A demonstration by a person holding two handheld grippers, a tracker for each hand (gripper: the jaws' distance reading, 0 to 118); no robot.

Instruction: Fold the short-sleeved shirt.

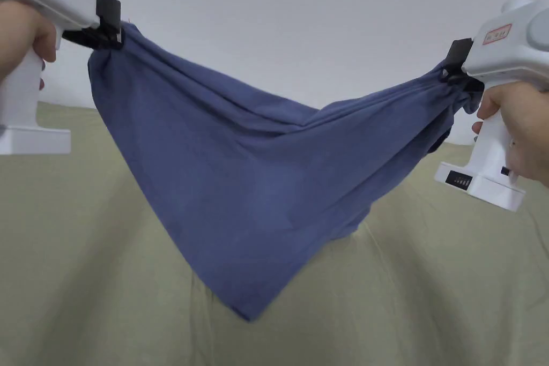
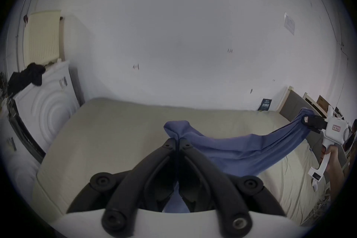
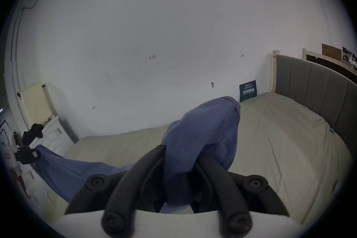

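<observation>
Blue shirt (image 1: 252, 185) hangs in the air above the beige bed (image 1: 80, 254), stretched between both tools — sagging to a point in the middle, its tip low over the sheet. Left gripper (image 1: 110, 35): jaws pinched together on a bunched edge of fabric, seen clearly in its own view. Right gripper (image 1: 455, 75): jaws clamp the opposite edge — cloth drapes over them. White wall (image 1: 300, 24) behind.
</observation>
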